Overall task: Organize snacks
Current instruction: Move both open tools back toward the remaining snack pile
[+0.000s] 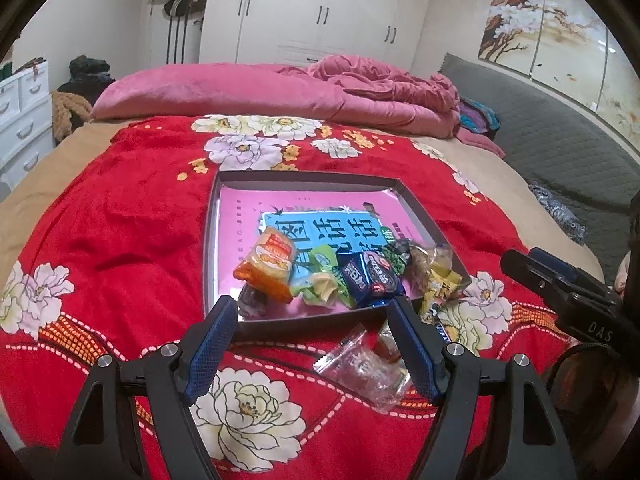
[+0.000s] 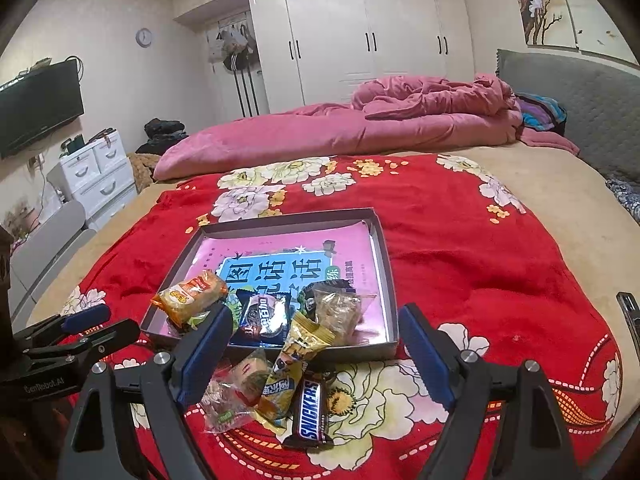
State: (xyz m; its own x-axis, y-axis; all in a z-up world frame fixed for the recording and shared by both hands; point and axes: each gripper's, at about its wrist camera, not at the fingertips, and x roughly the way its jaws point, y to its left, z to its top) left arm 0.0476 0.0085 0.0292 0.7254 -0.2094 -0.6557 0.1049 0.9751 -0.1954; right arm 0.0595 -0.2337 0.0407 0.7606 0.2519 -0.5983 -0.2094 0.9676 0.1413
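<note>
A shallow grey box (image 1: 420, 208) (image 2: 390, 264) with a pink book inside lies on the red floral blanket. In it lie an orange snack pack (image 1: 270, 264) (image 2: 190, 296), a blue Oreo pack (image 1: 370, 276) (image 2: 264, 314), green wrappers (image 1: 320, 280) and a clear bag (image 2: 340, 312). On the blanket in front lie a clear wrapped snack (image 1: 360, 364) (image 2: 236, 388), a yellow pack (image 2: 290, 368) leaning on the box edge, and a Snickers bar (image 2: 310, 414). My left gripper (image 1: 310, 312) is open and empty, above the near box edge. My right gripper (image 2: 316, 320) is open and empty, over the loose snacks.
The red blanket (image 1: 120, 220) covers a bed with a pink duvet (image 1: 280, 92) at the back and a grey headboard (image 1: 560, 140) on the right. White drawers (image 2: 96, 172) and a TV (image 2: 40, 108) stand at left. The other gripper shows at each view's edge (image 1: 560, 280) (image 2: 80, 332).
</note>
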